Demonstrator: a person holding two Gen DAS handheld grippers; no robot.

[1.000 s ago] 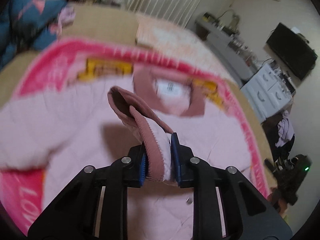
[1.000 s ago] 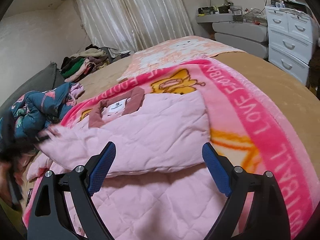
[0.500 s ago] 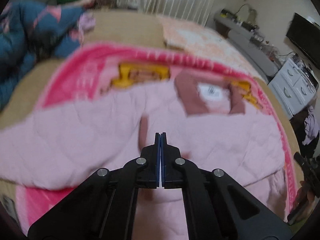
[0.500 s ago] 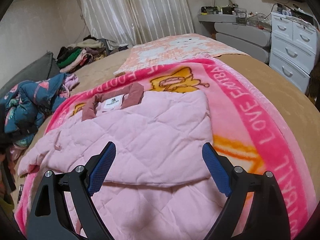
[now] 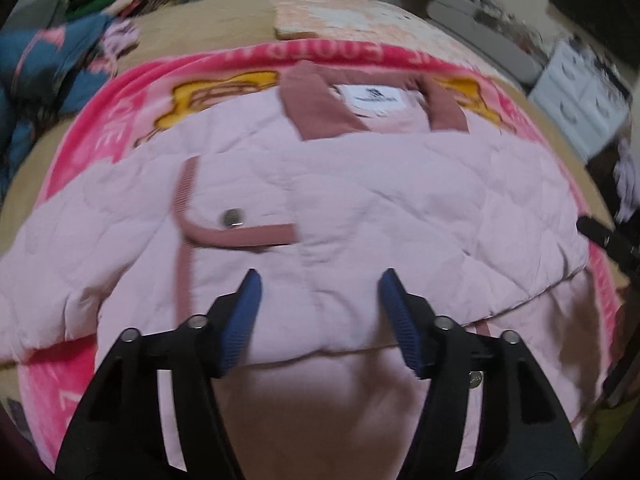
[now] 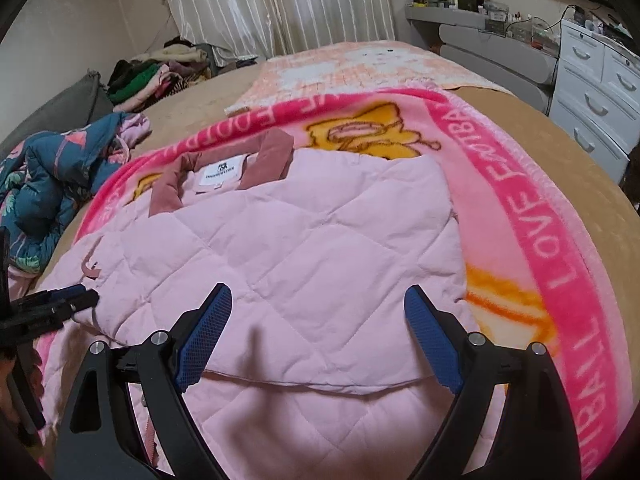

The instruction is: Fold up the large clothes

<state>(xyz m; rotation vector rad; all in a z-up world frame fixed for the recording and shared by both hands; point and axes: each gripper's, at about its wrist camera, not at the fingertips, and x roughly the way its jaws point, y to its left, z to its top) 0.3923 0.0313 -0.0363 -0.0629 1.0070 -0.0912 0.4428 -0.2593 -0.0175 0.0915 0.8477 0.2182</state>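
From the left wrist view, the left hand-held gripper (image 5: 318, 284) has just been opening its jaws and they stand apart with nothing clamped, hovering right over the pink quilted jacket (image 5: 360, 184), which lies spread on a pink cartoon blanket (image 5: 100, 120) on the bed (image 5: 192, 36), sleeves folded across the body, dusty-rose collar (image 5: 316, 104) at the far end. Over on the right wrist view, the right hand-held gripper (image 6: 318, 304) is spread wide and empty just above the jacket's folded edge, a blue floral garment (image 6: 48, 184) is heaped off to the left, and white drawers (image 6: 596, 92) stand past the bed.
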